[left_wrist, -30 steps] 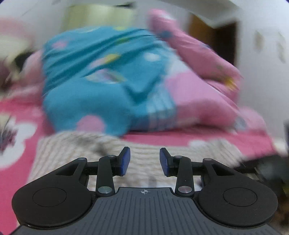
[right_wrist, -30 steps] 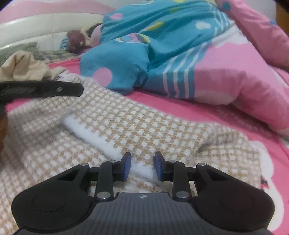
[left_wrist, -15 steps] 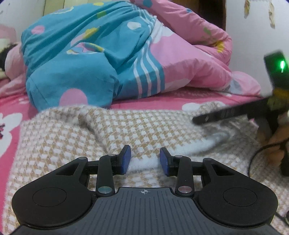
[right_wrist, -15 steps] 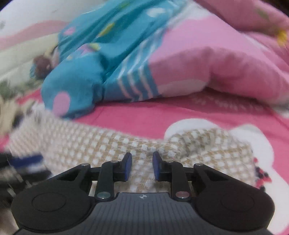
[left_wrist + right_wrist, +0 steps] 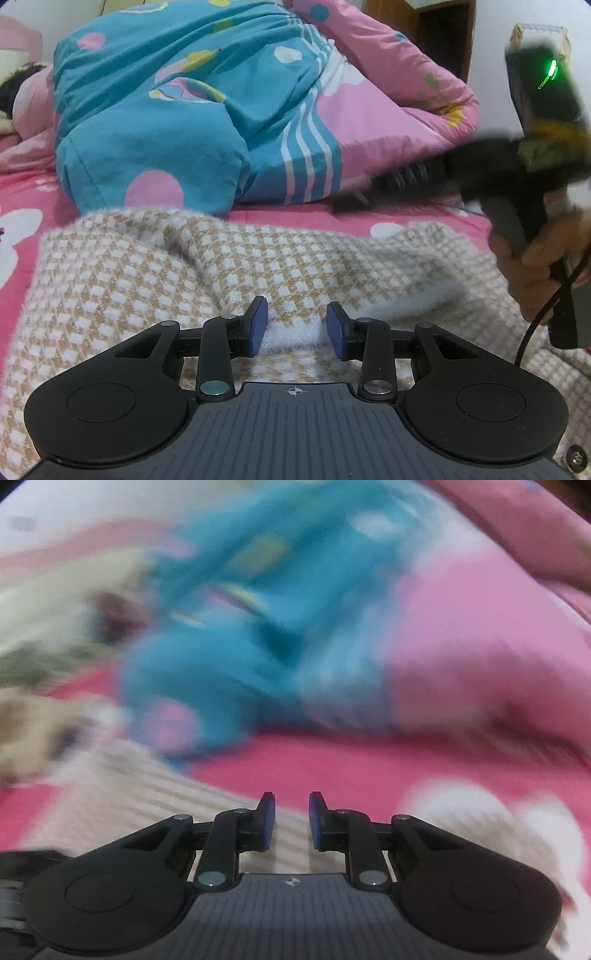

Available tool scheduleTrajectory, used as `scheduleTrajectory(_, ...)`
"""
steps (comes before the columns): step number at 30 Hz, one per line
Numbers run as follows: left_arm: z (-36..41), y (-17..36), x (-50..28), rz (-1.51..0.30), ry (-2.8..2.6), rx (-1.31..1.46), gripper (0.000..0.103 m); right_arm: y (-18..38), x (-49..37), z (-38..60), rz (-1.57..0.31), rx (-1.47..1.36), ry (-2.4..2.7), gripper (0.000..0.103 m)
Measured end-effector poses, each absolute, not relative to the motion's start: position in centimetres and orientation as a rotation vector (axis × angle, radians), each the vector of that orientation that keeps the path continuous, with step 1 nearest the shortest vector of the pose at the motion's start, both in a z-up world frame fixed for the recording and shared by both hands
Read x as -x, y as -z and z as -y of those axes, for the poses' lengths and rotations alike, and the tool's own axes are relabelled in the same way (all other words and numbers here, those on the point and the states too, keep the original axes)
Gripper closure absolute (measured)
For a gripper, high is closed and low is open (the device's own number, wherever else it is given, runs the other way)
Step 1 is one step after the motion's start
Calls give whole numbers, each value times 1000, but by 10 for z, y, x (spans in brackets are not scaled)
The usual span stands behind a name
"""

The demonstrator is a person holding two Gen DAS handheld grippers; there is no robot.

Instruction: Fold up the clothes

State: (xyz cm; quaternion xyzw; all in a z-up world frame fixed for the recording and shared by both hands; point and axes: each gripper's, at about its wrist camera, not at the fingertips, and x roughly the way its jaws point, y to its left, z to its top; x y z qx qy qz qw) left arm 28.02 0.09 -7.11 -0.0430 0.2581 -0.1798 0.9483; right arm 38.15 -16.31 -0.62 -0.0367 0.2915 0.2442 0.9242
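A beige and white checked knit garment (image 5: 147, 280) lies rumpled on the pink bed sheet (image 5: 22, 192). My left gripper (image 5: 297, 326) is open, low over the garment, its blue pads either side of the white trim (image 5: 291, 332). My right gripper (image 5: 291, 821) is open and empty above the garment's edge (image 5: 129, 786); its view is heavily blurred. The right gripper's body (image 5: 517, 162) shows blurred at the right of the left wrist view, held above the garment.
A blue and pink quilt (image 5: 207, 110) is heaped at the back of the bed. A dark wooden door (image 5: 443, 33) stands behind it. Beige clothing (image 5: 33, 720) lies blurred at the left of the right wrist view.
The right gripper has risen off the garment and swung, blurring its view. The left gripper has stayed over the white trim, still open.
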Motion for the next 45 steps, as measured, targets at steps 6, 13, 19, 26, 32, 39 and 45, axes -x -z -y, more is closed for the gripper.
scheduleTrajectory(6, -9, 72, -283, -540, 352, 138, 68, 50, -409, 90, -711, 302, -700, 82)
scheduleTrajectory(13, -13, 72, -283, -539, 364, 168, 68, 1, -375, 161, -626, 98, -484, 83)
scheduleTrajectory(19, -7, 71, -284, -541, 353, 131, 68, 52, -366, 217, -753, 47, -221, 84)
scheduleTrajectory(26, -8, 27, -245, -512, 307, 87, 68, -25, -301, 233, -654, -64, -268, 82)
scheduleTrajectory(32, -5, -17, -178, -484, 324, 63, 65, -103, -193, 266, -593, -216, -400, 81)
scheduleTrajectory(39, 17, -16, -117, -524, 341, 6, 50, -76, -118, 257, -659, -162, -411, 80)
scheduleTrajectory(45, 40, 34, -133, -499, 192, -3, 32, 21, -128, 218, -590, 59, -212, 50)
